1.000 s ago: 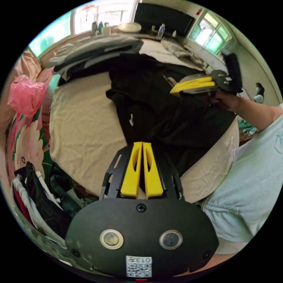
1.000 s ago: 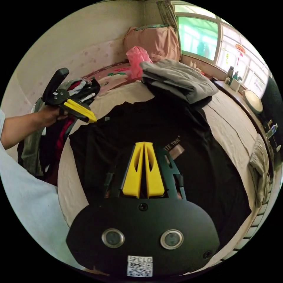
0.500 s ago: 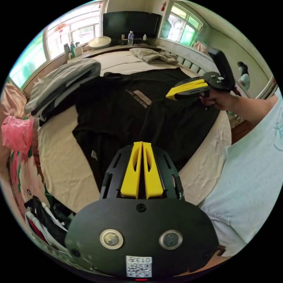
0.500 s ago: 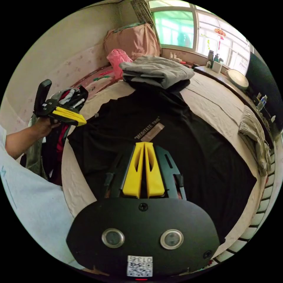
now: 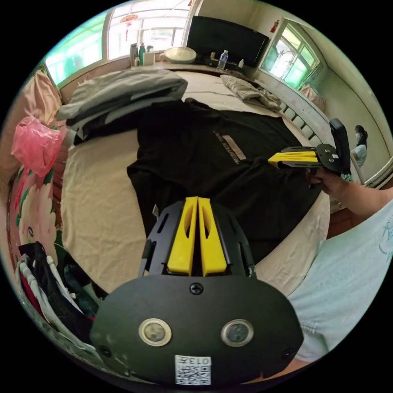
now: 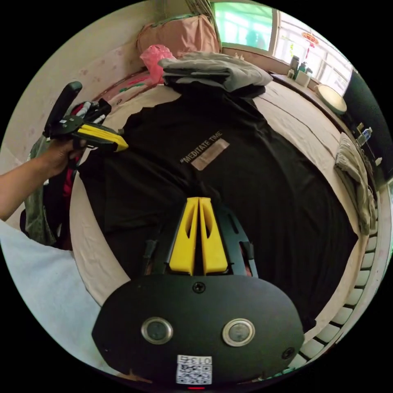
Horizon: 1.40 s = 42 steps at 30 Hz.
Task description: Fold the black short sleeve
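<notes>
Fabric of the black short sleeve (image 5: 192, 155) spreads flat on the bed (image 5: 98, 196) just beyond the left claw (image 5: 197, 200), whose yellow jaws are pressed together on nothing, while the right claw (image 5: 273, 160) hangs off to its right above the shirt's edge, jaws likewise together, and a folded grey pile (image 5: 118, 90) lies beyond the shirt. In the right gripper view, the right claw (image 6: 199, 201) is closed and empty over the shirt (image 6: 245, 176), the left claw (image 6: 121, 145) closed to its left by the sleeve, the grey pile (image 6: 217, 69) far ahead.

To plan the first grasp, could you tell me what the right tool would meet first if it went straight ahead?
Probably the black T-shirt spread on the bed; the right tool, shut, points along it, though height above the cloth is unclear.
</notes>
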Each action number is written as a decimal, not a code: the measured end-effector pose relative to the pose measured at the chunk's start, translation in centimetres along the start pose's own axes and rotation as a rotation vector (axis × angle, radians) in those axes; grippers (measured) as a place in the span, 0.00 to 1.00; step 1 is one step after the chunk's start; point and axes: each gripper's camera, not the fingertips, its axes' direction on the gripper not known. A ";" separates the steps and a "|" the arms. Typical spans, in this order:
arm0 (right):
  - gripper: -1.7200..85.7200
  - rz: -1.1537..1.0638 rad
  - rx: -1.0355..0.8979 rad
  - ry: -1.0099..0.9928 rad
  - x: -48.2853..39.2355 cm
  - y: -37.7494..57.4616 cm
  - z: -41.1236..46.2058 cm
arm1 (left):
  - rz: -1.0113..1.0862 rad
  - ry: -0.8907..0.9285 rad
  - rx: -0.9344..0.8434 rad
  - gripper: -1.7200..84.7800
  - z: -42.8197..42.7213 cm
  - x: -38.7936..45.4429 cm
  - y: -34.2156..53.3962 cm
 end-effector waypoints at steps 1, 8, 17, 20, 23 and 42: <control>0.02 0.006 0.021 0.011 0.0 0.0 -0.6 | 0.001 -0.021 0.038 0.02 -0.6 0.6 0.2; 0.02 -0.026 0.061 0.028 -0.7 0.0 -2.3 | 0.151 -0.099 -0.084 0.02 2.5 4.5 0.4; 0.02 -0.071 0.090 -0.004 0.4 1.2 -6.9 | 0.116 -0.135 -0.047 0.02 0.4 6.2 3.0; 0.02 -0.117 0.066 0.027 -0.7 2.8 -7.2 | 0.145 -0.205 -0.105 0.02 1.3 8.2 4.0; 0.02 -0.079 0.014 0.038 -0.3 3.2 -6.3 | 0.104 -0.209 -0.186 0.02 3.5 8.2 4.2; 0.12 0.184 -0.106 0.235 26.8 1.2 -13.0 | 0.102 -0.174 0.039 0.17 5.1 3.7 -15.5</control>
